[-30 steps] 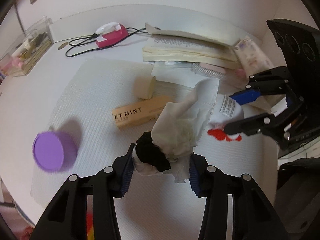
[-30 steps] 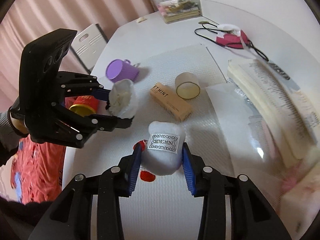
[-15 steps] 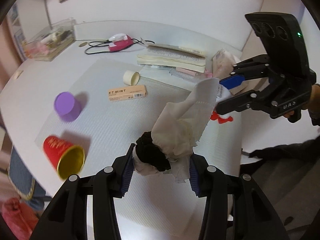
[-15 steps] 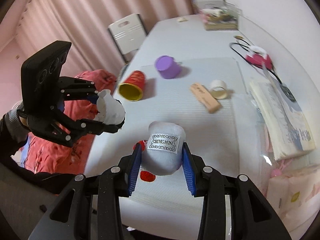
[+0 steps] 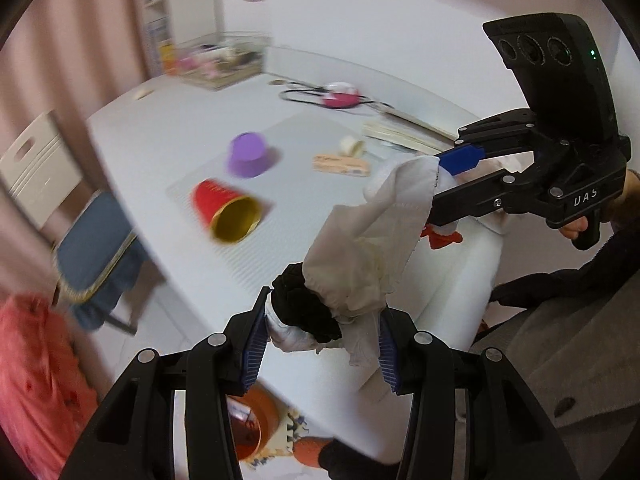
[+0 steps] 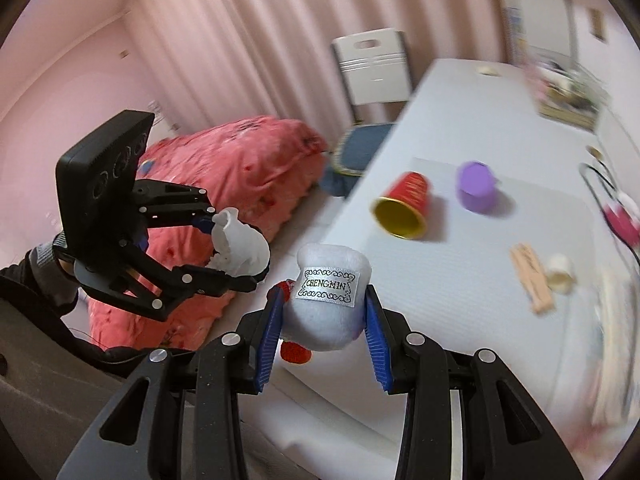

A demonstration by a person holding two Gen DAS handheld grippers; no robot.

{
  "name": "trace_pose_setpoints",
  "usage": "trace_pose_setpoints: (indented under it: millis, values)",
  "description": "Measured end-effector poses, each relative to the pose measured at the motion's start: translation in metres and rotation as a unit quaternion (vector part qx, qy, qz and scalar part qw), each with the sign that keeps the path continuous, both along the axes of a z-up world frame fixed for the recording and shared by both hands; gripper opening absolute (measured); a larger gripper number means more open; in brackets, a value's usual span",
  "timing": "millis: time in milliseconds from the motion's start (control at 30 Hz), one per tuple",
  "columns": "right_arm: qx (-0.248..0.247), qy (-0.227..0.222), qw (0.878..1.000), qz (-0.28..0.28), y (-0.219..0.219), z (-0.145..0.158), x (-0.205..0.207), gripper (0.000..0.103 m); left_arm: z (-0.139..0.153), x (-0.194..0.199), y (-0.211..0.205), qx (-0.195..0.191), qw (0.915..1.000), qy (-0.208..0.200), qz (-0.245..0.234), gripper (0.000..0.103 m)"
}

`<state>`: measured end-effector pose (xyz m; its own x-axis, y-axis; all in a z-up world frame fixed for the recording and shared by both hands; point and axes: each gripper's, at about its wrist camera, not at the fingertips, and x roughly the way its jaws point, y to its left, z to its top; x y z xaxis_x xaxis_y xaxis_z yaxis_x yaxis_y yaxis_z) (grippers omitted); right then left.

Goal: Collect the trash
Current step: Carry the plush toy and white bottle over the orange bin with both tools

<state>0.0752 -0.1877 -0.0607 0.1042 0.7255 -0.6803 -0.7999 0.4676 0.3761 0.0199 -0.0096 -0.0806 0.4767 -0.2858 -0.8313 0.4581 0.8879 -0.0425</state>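
My left gripper (image 5: 322, 346) is shut on a crumpled white tissue wad (image 5: 360, 248) with a black scrap (image 5: 304, 308) in it. It hangs above the near edge of the white table (image 5: 224, 280). In the right wrist view, the left gripper (image 6: 232, 250) and its tissue wad (image 6: 240, 246) hover off the table's side, over the bedding. My right gripper (image 6: 326, 316) is shut on a white plush toy (image 6: 326, 312) with a CHENGMIN label and red feet (image 6: 294, 350). In the left wrist view, the right gripper (image 5: 434, 188) sits to the right, its load mostly hidden behind the tissue.
On the table's mat lie a tipped red cup (image 6: 404, 210), a purple cup (image 6: 476, 192), a tan box (image 6: 532, 280) and a cardboard roll (image 6: 560, 274). A chair with a blue cushion (image 5: 92, 252) and pink bedding (image 6: 240, 168) stand beside the table. An orange bin (image 5: 248, 428) is below.
Both grippers have risen and pulled back from the table while rolling, so the table looks farther away. The red cup, chair and bedding came into view. Both grips are unchanged.
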Motion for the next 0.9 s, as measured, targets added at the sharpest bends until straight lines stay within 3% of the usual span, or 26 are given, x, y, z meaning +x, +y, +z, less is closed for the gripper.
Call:
trace_pose_setpoints:
  millis: [200,467,633,900]
  values:
    - [0.005,0.0,0.998,0.067,0.065,0.006,-0.012,0.04,-0.002,-0.022,0.049,-0.005,0.9971,0.007,0.076,0.049]
    - [0.004,0.009,0.991,0.136,0.154,0.0,-0.03,0.04,-0.013,-0.048,0.114,-0.009,0.9868,0.024,0.16,0.049]
    - [-0.003,0.023,0.987,0.157,0.209,-0.019,-0.036,0.04,-0.03,-0.062,0.158,-0.015,0.9775,0.041,0.206,0.049]
    - [-0.033,0.047,0.983,0.176,0.284,-0.07,-0.047,0.04,-0.072,-0.066,0.214,-0.028,0.9672,0.072,0.242,0.049]
